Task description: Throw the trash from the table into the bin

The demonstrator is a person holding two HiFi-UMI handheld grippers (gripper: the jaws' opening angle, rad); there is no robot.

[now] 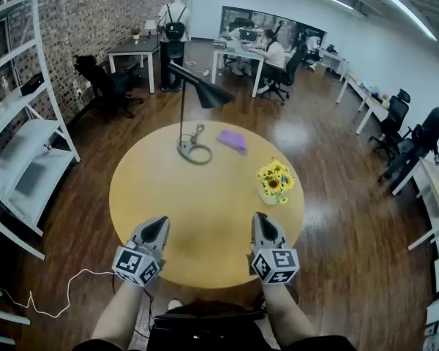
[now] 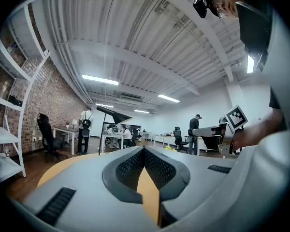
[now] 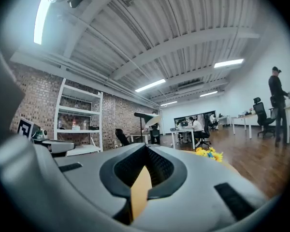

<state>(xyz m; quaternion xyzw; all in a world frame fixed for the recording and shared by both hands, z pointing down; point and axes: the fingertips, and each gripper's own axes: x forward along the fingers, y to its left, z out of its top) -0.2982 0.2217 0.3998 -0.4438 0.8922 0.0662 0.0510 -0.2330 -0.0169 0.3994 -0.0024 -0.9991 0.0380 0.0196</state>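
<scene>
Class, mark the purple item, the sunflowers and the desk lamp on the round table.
purple item (image 1: 233, 140): head view, its middle.
sunflowers (image 1: 276, 178): head view, the yellow blooms.
desk lamp (image 1: 209, 95): head view, its black shade.

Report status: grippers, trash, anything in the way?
Left gripper shut, empty; right gripper shut, empty; both at near edge of table. Purple scrap on far side, untouched. Lamp beside it, flowers nearer; no bin in sight.

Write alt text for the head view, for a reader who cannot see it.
The left gripper and the right gripper, both shut and empty, are held over the near part of a round yellow table in an open office. On the table are a black desk lamp, a purple object and a small pot of sunflowers.
</scene>
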